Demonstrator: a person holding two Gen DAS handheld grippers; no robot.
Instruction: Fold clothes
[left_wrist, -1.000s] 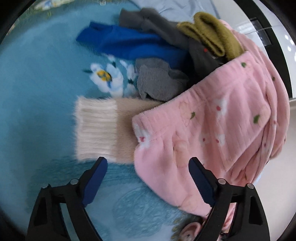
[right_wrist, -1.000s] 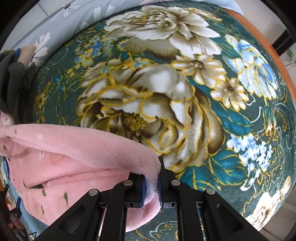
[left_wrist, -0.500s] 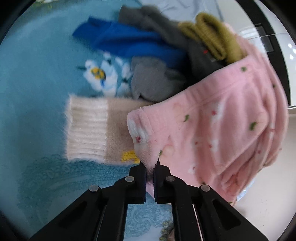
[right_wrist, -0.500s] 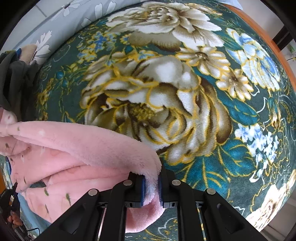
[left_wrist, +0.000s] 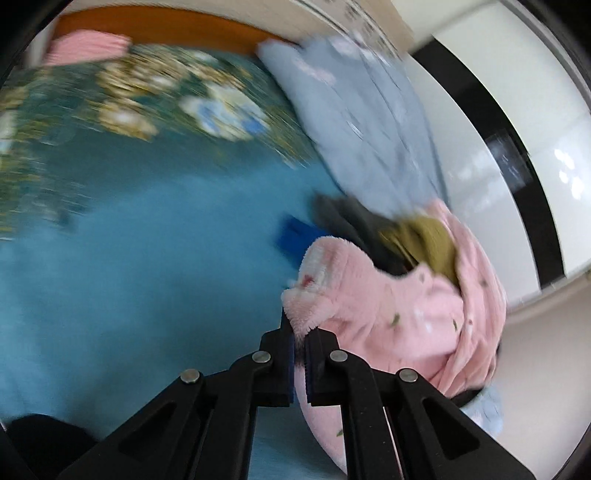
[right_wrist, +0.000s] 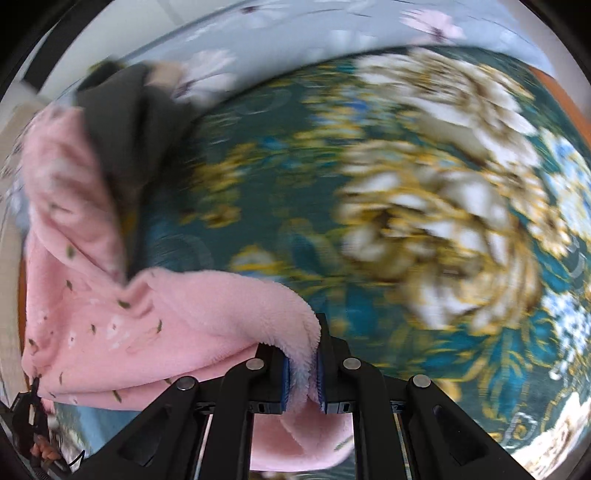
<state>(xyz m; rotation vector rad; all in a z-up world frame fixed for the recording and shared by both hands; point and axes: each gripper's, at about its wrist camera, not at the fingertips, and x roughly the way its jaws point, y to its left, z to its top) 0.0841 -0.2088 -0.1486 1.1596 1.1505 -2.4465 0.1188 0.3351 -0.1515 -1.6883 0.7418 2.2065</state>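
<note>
A pink fleece garment (left_wrist: 399, 314) with small flower prints hangs between both grippers. My left gripper (left_wrist: 300, 332) is shut on one edge of it, lifted above the blue-green floral blanket (left_wrist: 129, 258). My right gripper (right_wrist: 303, 354) is shut on another edge of the same pink garment (right_wrist: 147, 325), which drapes away to the left. Both views are blurred by motion.
A pile with dark grey (left_wrist: 351, 218), olive (left_wrist: 428, 240) and blue (left_wrist: 295, 236) clothes lies behind the pink garment. A light blue sheet (left_wrist: 354, 110) lies at the back. A pink striped item (left_wrist: 88, 48) lies far left. The grey garment (right_wrist: 125, 122) also shows on the right wrist view.
The left gripper closed on the pink garment's edge and then lifted and swung it away from the pile. The right gripper kept its hold and moved too; both views now blur.
</note>
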